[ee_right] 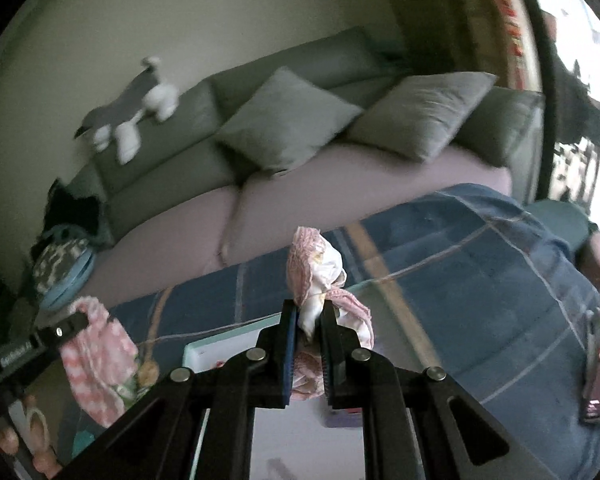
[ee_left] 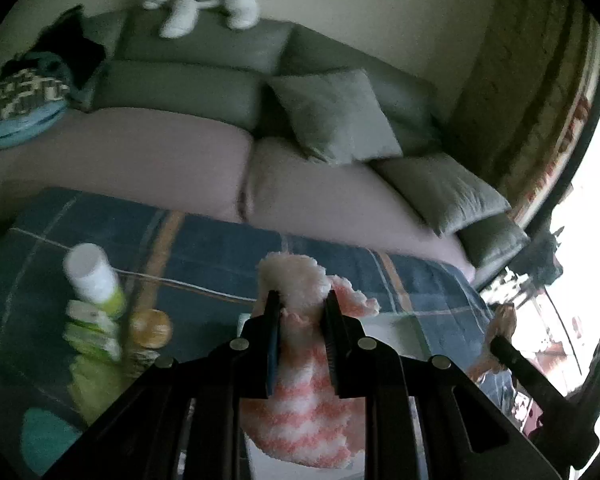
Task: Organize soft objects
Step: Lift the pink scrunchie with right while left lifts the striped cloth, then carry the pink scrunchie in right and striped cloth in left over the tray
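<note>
Holding one soft thing in each of my two grippers, I have both lifted clear above the blue plaid blanket (ee_left: pixel 228 256), in front of the sofa (ee_left: pixel 172 152), and I judge this is the carrying stage of sorting them, with neither yet set down. My left gripper (ee_left: pixel 302 302) is clamped narrow across a fluffy pink-and-white striped sock (ee_left: pixel 300 400); I pinch it near its upper end so the bulk hangs free rather than bunching between the pads. Its long axis runs roughly along my fingers, the fuzzy cuff poking up past the fingertips toward the sofa and the striped body trailing back and down beneath the jaws. My right gripper (ee_right: pixel 309 308) is closed almost fully on a thin crumpled pink-and-white cloth (ee_right: pixel 318 276); being so slight, it lets the jaws come nearly together. That cloth is wadded, so I cannot give it a true long axis, though most of the bunch stands up beyond the fingertips and a frilled edge droops to the right. From the right wrist view the sock dangles at the lower left, well apart from the cloth. A white tray (ee_right: pixel 220 350) lies below on the blanket; I suspect it may be where these go, but I cannot tell.
</note>
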Available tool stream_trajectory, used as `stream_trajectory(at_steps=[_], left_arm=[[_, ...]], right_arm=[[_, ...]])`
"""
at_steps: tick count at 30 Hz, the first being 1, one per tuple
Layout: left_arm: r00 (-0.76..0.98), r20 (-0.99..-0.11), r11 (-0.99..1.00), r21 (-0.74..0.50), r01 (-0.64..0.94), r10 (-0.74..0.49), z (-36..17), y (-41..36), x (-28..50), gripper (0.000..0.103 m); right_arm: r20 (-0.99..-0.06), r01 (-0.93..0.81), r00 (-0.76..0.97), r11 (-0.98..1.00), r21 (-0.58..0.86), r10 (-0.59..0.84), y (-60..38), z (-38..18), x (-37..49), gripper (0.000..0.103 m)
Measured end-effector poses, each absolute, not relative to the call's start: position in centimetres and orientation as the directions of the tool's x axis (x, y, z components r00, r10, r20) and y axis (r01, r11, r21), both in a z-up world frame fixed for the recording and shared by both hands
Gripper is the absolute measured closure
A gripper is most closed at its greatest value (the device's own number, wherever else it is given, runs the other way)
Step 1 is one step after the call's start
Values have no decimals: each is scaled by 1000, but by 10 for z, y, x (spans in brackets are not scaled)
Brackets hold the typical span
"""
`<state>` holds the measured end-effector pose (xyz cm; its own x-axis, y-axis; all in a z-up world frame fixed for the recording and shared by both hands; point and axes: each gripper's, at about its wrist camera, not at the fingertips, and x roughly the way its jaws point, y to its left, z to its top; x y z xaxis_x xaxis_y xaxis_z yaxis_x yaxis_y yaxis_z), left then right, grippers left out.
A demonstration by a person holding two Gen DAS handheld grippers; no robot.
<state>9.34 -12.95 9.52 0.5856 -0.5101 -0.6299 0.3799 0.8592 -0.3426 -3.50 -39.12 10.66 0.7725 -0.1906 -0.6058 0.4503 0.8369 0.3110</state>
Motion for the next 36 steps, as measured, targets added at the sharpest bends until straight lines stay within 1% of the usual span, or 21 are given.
stream_trajectory(at_steps=[4, 11, 16, 21, 25, 36], left_arm=[[525, -658, 837, -349, 421, -539, 82, -159, 97, 83], [479, -711, 842, -312, 440, -514, 54, -191, 106, 83], [444, -748, 853, -316, 415, -493, 29, -198, 118, 83], [420, -768, 859, -321, 399, -483, 14, -200, 126, 83], [399, -783, 860, -320, 398, -476, 1, -203, 129, 83], [353, -818, 870, -319, 376, -453, -26, -205, 135, 83]], right_arm=[[-629, 493, 750, 805, 330, -202, -411, 97, -37, 91], [-675, 499, 720, 794, 347, -158, -421, 73, -21, 91], [-715, 472, 692, 812, 345, -99, -414, 50, 5, 91], [-734, 441, 676, 832, 337, -61, -403, 36, 23, 91], [-759, 418, 649, 862, 286, -63, -389, 24, 35, 91], [-828, 416, 560, 872, 257, -23, -379, -12, 53, 90]])
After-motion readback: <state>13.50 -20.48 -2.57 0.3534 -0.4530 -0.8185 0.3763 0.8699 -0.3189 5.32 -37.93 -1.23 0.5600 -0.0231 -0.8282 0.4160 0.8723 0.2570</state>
